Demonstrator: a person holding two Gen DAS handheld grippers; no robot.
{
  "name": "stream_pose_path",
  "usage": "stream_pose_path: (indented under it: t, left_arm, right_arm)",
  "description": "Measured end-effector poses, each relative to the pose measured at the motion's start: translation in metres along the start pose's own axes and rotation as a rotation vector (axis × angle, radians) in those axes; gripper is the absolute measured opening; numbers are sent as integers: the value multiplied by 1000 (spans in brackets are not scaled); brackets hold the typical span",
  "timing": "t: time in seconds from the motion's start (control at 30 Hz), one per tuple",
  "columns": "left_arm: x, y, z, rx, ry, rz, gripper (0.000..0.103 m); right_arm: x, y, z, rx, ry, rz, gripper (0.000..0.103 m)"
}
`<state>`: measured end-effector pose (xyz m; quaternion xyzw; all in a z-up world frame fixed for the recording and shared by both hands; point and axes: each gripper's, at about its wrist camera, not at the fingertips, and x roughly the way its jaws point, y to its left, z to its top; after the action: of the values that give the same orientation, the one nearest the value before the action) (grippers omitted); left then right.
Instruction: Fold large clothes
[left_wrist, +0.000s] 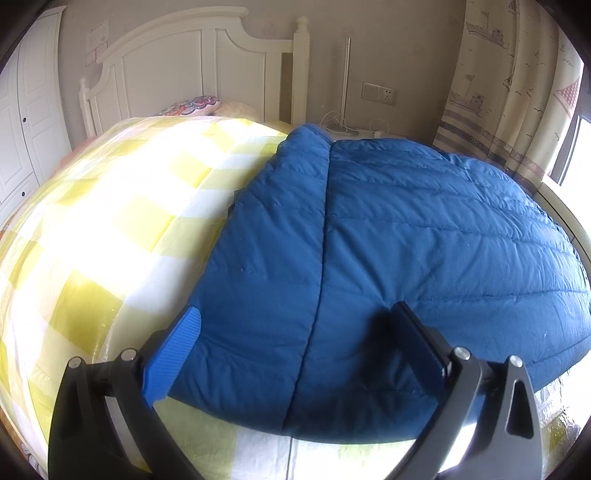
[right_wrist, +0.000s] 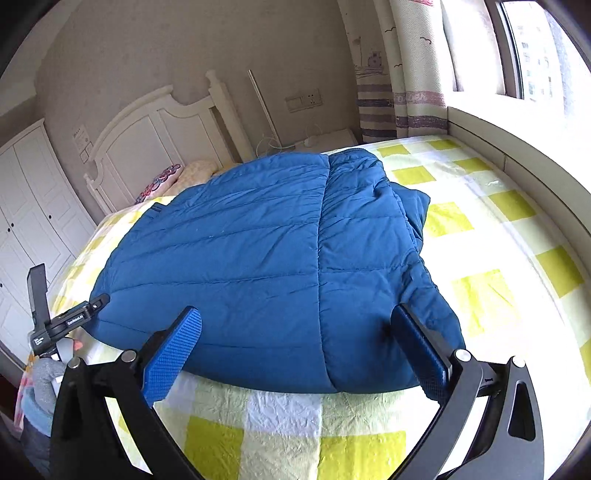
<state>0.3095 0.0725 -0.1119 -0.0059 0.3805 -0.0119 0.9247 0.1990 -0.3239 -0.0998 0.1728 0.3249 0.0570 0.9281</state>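
Note:
A blue quilted down jacket (left_wrist: 406, 240) lies flat on the bed, its sleeves folded in along the sides. It also shows in the right wrist view (right_wrist: 266, 266). My left gripper (left_wrist: 295, 317) is open over the jacket's near left edge, and holds nothing. My right gripper (right_wrist: 295, 317) is open over the jacket's near right edge, and holds nothing. The left gripper (right_wrist: 70, 317) shows at the left edge of the right wrist view, beside the jacket's left corner.
The bed has a yellow and white checked cover (left_wrist: 110, 221) (right_wrist: 498, 221). A white headboard (left_wrist: 192, 62) and pillows (left_wrist: 192, 105) are at the far end. A white wardrobe (right_wrist: 29, 206) stands left. A curtain (right_wrist: 406, 66) and window ledge (right_wrist: 517, 147) run along the right.

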Motion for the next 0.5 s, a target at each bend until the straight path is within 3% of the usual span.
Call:
stream_pose_path:
  t: [0.1,0.2,0.3,0.5]
  left_arm:
    - [0,0,0,-3,-1,-4,101]
    - [0,0,-1,-4,-2,-4,101]
    - [0,1,-1,-3,-1,-6,101]
    - [1,2,-1,-8,5,-18,101]
  right_arm:
    - [-22,-3,-20,89,26,104,99]
    - [-20,-10,-44,210,107,168,99]
    - [-1,-18,-54,310,151,178,99]
    - [34,-16,-28,385,82,139,99]
